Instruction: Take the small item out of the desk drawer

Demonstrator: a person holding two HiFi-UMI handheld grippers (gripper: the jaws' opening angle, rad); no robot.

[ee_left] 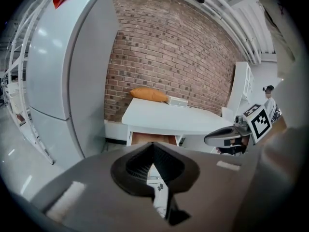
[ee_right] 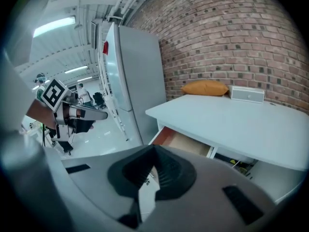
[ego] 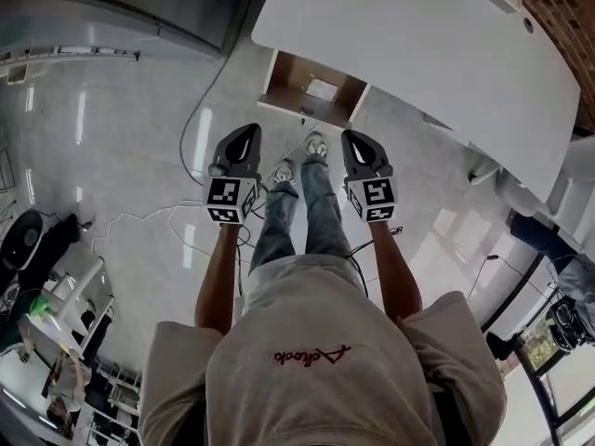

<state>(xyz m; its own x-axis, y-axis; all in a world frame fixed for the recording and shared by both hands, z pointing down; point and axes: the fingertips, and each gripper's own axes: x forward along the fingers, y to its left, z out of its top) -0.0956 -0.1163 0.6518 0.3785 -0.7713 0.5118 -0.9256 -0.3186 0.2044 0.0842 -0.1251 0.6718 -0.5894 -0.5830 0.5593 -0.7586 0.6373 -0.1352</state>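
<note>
While the drawer [ego: 290, 74] opens toward the person [ego: 316, 360], left tool [ego: 249, 133] and right tool [ego: 352, 138] sit pressed together.

Beige T-shirt [ego: 316, 360] with red script, blue jeans [ego: 321, 212]; grey left claw [ego: 249, 133] and right claw [ego: 350, 137] bear black-and-white marker cubes [ego: 231, 200].

The head view looks steeply down from above the person, past the left hand-held gripper [ego: 251, 130] and the right hand-held gripper [ego: 348, 137], to the floor [ego: 130, 156] and the far white worktop [ego: 418, 54] with its open drawer [ego: 311, 86]. Each gripper view rides on its own hand-held gripper and faces forward over the jaws, well apart from the worktop. Both share the worktop, the drawer, the orange cushion [ee_left: 148, 94] and the brick wall [ee_left: 169, 47]. Each shows the other hand-held gripper at its edge.
</note>
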